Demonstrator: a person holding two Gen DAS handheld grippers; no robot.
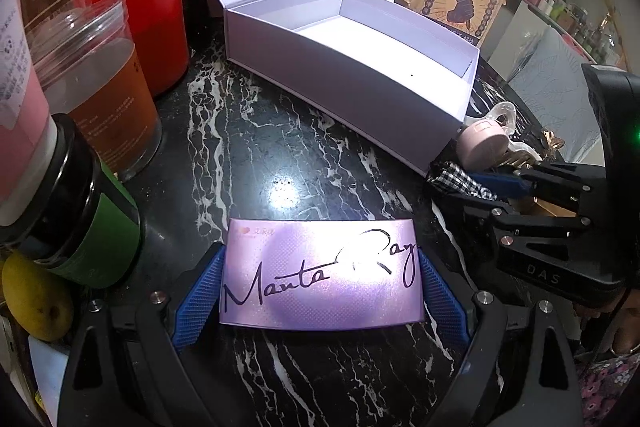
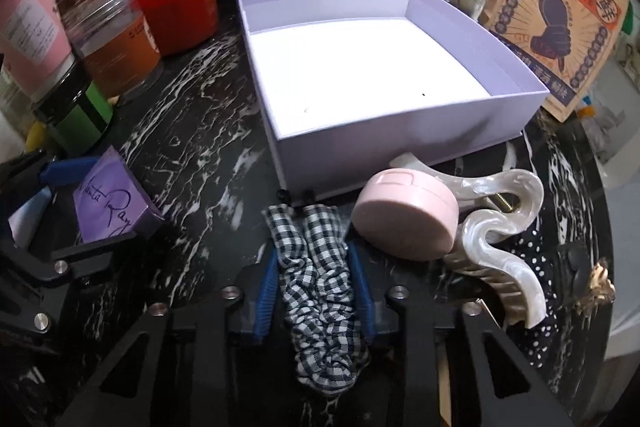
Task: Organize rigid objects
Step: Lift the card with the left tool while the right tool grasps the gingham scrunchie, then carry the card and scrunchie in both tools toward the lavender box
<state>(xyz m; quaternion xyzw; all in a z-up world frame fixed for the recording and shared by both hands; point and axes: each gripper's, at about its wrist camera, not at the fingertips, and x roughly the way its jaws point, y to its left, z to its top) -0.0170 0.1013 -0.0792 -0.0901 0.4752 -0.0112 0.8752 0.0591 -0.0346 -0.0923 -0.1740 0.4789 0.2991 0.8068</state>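
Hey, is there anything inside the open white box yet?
No, in the right wrist view the open white box shows only its bare white floor, while the checked scrunchie and pink round case lie outside it.

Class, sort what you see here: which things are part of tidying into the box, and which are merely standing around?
In the job:
open white box
purple Manta Ray box
checked scrunchie
pink compact
pearly hair claw

Standing around:
red canister
clear jars
brown paper bag
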